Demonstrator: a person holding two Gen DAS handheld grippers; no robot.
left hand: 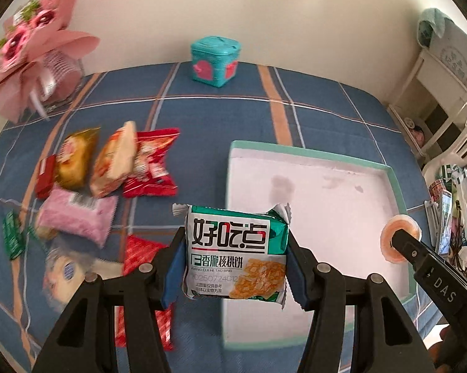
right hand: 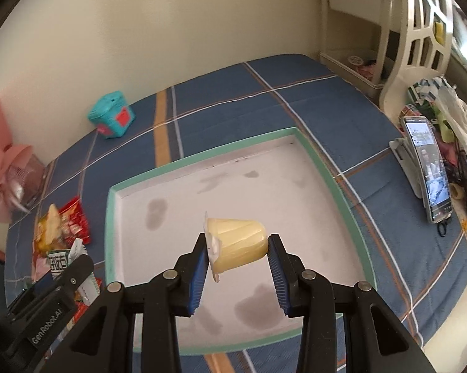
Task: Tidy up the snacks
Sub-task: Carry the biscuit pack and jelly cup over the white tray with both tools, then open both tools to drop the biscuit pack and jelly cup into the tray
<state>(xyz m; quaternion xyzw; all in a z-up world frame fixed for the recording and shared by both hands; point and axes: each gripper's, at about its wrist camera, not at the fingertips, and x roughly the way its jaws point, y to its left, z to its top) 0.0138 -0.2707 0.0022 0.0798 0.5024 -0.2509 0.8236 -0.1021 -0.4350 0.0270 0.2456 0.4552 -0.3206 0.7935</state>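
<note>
My left gripper (left hand: 235, 264) is shut on a green-and-white walnut biscuit packet (left hand: 238, 255), held above the left edge of a shallow white box with a green rim (left hand: 308, 152). My right gripper (right hand: 238, 256) is shut on a yellow jelly cup (right hand: 238, 244) lying sideways between its blue pads, over the same box (right hand: 202, 155). That cup (left hand: 399, 237) and the right gripper's finger show at the right of the left wrist view. A pile of loose snack packets (left hand: 109, 161) lies on the blue plaid cloth left of the box.
A teal cube tin (left hand: 214, 60) stands by the far wall. A pink bouquet (left hand: 31, 56) sits at the back left. A phone on a stand (right hand: 426, 171), bags and a cream shelf crowd the right edge. The box floor is stained and bare.
</note>
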